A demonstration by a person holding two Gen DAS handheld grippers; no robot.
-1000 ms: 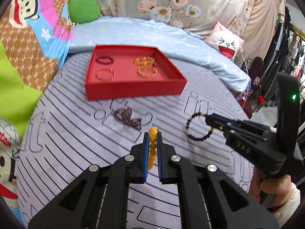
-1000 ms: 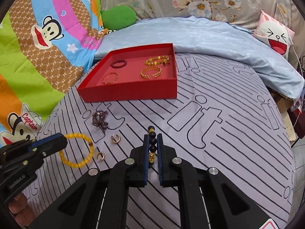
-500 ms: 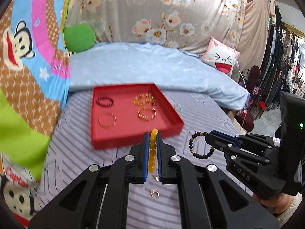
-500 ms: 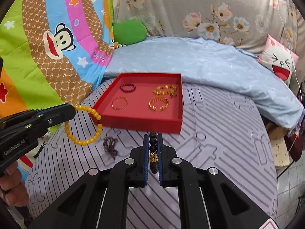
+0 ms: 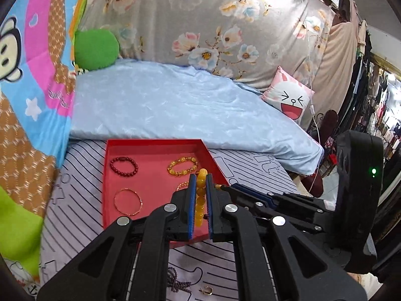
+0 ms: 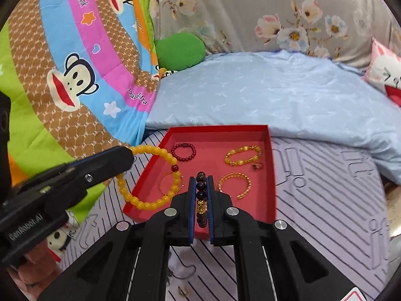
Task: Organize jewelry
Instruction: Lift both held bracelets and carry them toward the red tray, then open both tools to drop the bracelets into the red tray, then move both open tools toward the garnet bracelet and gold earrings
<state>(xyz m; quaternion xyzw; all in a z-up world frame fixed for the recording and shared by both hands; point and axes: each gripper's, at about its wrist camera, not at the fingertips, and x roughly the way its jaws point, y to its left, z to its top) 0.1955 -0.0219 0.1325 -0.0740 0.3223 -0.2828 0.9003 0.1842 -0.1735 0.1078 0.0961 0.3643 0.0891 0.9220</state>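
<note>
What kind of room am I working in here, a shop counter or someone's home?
Most likely a bedroom at home: the red tray sits on a bed with a striped sheet, a light blue quilt and a cartoon pillow. Clothes hang at the far right, so a shop corner is possible.

A yellow bead bracelet (image 6: 150,178) hangs over the red tray's (image 6: 218,130) near-left corner; a dark bead bracelet (image 6: 201,200) hangs above its near edge; four bracelets lie inside.
</note>
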